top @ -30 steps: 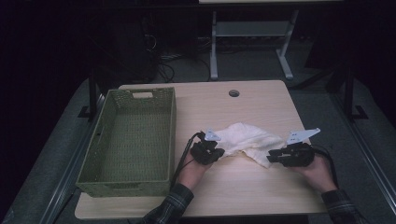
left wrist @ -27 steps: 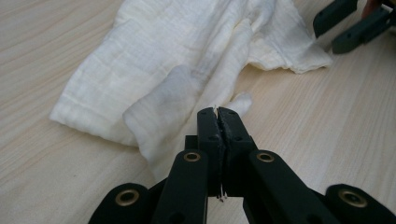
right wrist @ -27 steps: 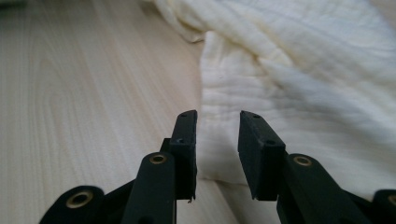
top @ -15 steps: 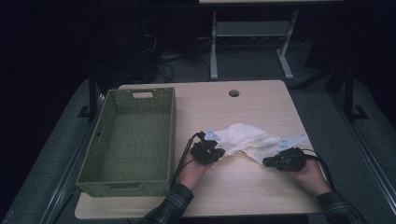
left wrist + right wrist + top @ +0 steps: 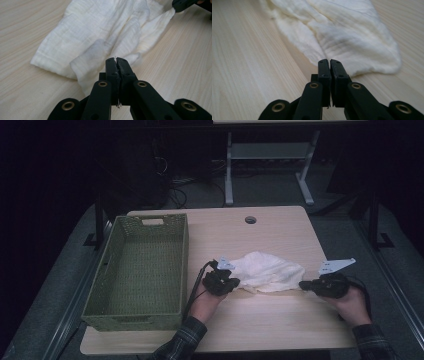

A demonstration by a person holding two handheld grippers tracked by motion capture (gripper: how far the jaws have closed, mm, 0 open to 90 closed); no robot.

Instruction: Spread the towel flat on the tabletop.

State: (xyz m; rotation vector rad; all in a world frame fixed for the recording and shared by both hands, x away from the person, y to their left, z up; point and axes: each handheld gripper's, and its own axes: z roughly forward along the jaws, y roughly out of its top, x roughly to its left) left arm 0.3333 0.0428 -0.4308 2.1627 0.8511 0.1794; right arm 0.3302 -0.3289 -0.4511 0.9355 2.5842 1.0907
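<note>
One table, seen from above, carrying one cloth and one basket; two grippers at work.

Cloth: white, crumpled, lying flat on the table's right half, just right of the basket and apart from it. The basket, green and woven, stands on the left half and holds nothing.

Left gripper: at the cloth's left near edge. Its own view has the jaws pressed together with a sliver of white fabric caught between them, so it is clamped on the cloth.

Right gripper: at the cloth's right end. Its own view has the jaws together, the cloth lying just beyond the tip. In the left gripper view a corner of the cloth is drawn out to that tip, but whether fabric is pinched there cannot be told.

Step in hand, as a judgement: taking the cloth by two opposite ends, probably to stretch or lift it. The next move calls for a sure pinch on the right, then both hands parting or rising evenly so neither end slips.
</note>
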